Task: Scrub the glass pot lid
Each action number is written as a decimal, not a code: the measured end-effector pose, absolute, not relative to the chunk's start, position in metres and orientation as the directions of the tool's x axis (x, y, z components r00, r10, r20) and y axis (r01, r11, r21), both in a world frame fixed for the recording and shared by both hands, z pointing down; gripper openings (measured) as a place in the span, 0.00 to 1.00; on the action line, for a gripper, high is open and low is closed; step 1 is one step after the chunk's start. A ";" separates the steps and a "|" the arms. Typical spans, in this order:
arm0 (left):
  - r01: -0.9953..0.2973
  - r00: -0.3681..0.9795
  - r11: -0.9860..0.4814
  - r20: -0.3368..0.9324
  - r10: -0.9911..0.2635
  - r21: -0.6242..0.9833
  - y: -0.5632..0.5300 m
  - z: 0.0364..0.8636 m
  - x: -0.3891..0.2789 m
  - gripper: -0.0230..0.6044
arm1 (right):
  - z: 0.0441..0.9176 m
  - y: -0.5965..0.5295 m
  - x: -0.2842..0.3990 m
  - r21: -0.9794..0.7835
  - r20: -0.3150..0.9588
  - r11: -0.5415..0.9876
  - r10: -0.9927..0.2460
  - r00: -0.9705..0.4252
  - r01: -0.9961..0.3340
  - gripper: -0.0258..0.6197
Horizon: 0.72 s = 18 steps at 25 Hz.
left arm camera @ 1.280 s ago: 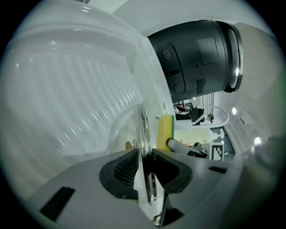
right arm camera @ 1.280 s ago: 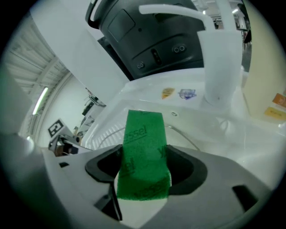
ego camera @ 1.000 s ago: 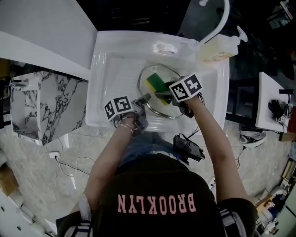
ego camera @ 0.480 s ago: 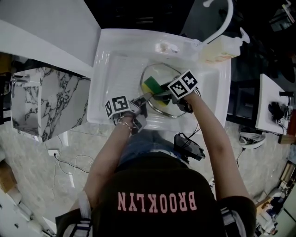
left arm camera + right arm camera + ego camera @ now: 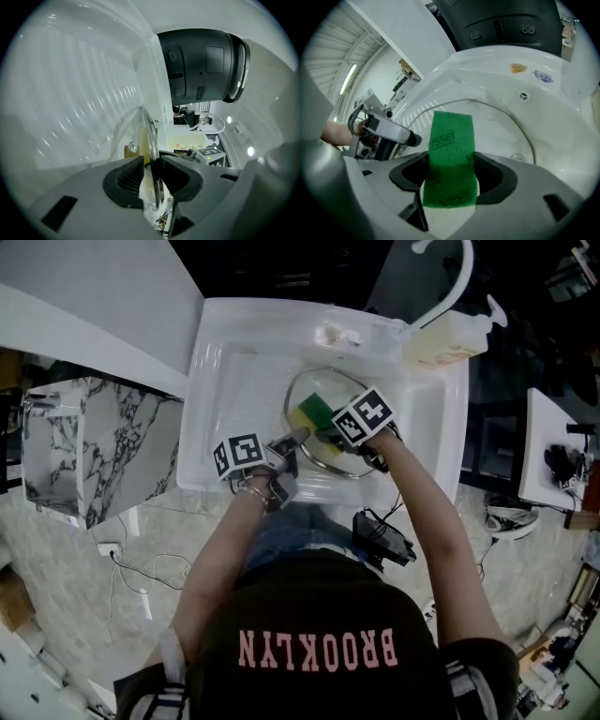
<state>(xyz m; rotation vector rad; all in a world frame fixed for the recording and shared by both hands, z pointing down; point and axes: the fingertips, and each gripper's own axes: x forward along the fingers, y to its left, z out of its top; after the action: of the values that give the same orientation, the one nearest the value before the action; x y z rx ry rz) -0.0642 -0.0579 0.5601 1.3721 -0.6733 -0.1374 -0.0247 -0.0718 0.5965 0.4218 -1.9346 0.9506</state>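
Lid: the round glass pot lid with the metal rim [image 5: 330, 383] [image 5: 152, 140] [image 5: 499, 129] is down inside the white plastic sink basin [image 5: 216, 381], a bit right of the middle.
Left tongs: the left tongs [image 5: 298, 436] [image 5: 152, 171] are clamped right on the lid's near-left rim. In the left gripper view the lid runs edge-on between the two dark pads.
Right tongs: the right tongs [image 5: 328, 432] [image 5: 451, 174] are squeezed onto a green-and-yellow rectangular sponge [image 5: 314, 411] [image 5: 451, 150], green scouring side facing the camera.
Sponge spot: it pokes out past the pads over the left part of the lid. Honestly can't tell if it's actually touching the glass.
Nearby: a pale pump soap bottle [image 5: 448, 338] sits at the basin's far right corner, with a white curved faucet [image 5: 452, 282] just above it.
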 end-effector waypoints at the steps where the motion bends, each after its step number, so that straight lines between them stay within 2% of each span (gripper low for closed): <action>1: -0.289 0.806 0.222 0.362 -0.468 0.931 -0.058 0.560 -0.064 0.20 | 0.600 -0.073 -0.020 -0.438 0.854 0.646 0.081 -0.514 -0.626 0.50; 7: -0.290 0.806 0.227 0.366 -0.465 0.930 -0.057 0.560 -0.064 0.20 | 0.615 -0.078 -0.004 -0.414 0.875 0.630 0.077 -0.478 -0.657 0.50; 12: -0.288 0.807 0.227 0.363 -0.466 0.930 -0.058 0.560 -0.064 0.20 | 0.628 -0.089 0.018 -0.325 0.917 0.652 0.043 -0.395 -0.684 0.50; 18: -0.290 0.809 0.225 0.364 -0.462 0.930 -0.057 0.560 -0.064 0.20 | 0.641 -0.096 0.035 -0.365 0.905 0.580 0.040 -0.423 -0.728 0.50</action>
<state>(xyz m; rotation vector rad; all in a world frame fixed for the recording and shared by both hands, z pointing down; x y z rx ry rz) -0.0635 -0.0574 0.5599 1.3694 -0.6707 -0.1318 0.0346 -0.0959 0.6407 0.5628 -1.8129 0.9635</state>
